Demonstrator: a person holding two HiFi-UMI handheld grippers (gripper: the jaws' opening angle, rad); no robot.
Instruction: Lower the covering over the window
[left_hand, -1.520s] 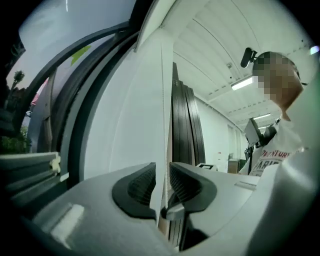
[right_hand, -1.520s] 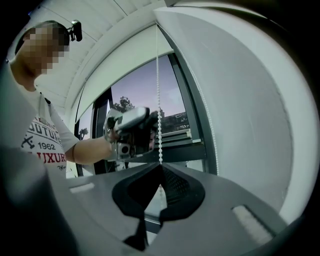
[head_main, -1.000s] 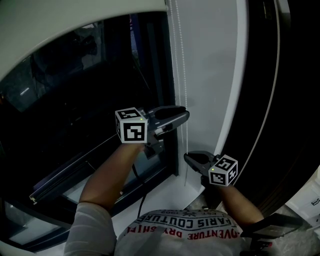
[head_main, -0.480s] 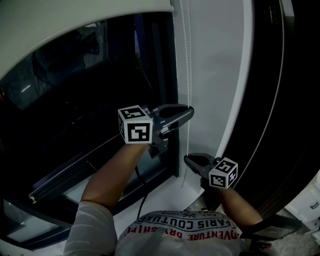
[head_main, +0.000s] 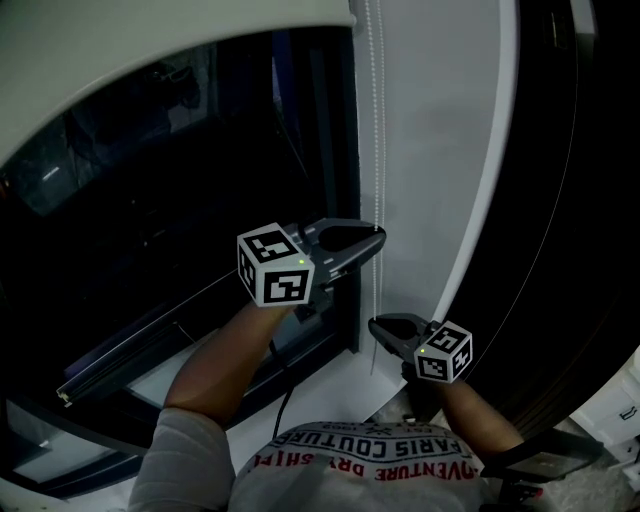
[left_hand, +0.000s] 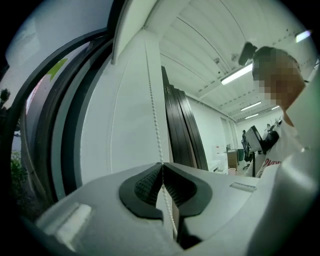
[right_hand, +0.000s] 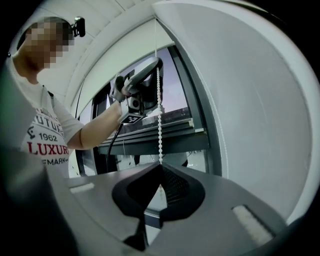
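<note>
Fingers (left_hand: 142, 186) of left gripper (left_hand: 162, 166) (just closing) pinch bead cord (left_hand: 153, 100)

left tongs (head_main: 376, 237) just closing, bead cord (head_main: 377, 150) apparently between | right tongs (head_main: 376, 323) lower on cord, shut

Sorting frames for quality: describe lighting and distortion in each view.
Head view: dim, window glass almost black, bead chain faint. Left gripper view: bright, ceiling lights glare, fisheye bows the wall. Right gripper view: evenly lit, fisheye curves the window frame, black corners.
</note>
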